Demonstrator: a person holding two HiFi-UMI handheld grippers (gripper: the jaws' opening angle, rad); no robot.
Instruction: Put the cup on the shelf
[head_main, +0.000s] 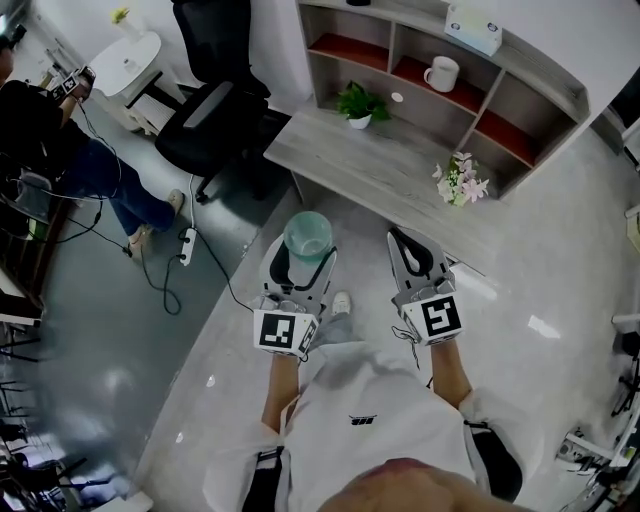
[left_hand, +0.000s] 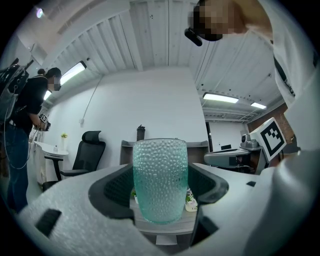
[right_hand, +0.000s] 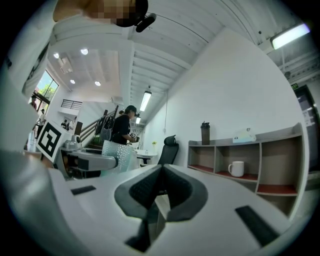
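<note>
A pale green dimpled glass cup (head_main: 307, 236) stands upright between the jaws of my left gripper (head_main: 303, 262), which is shut on it. In the left gripper view the cup (left_hand: 160, 179) fills the gap between the dark pads. My right gripper (head_main: 412, 255) is held beside it, shut with nothing in it; its pads meet in the right gripper view (right_hand: 159, 200). The grey shelf unit (head_main: 520, 90) with red-floored compartments stands ahead on a grey desk (head_main: 400, 180). The same shelf unit (right_hand: 260, 165) appears at the right of the right gripper view.
A white mug (head_main: 441, 73) sits in a shelf compartment, a tissue box (head_main: 472, 28) on top. A small potted plant (head_main: 358, 105) and pink flowers (head_main: 460, 180) stand on the desk. A black office chair (head_main: 205, 110) and a seated person (head_main: 60, 150) are to the left.
</note>
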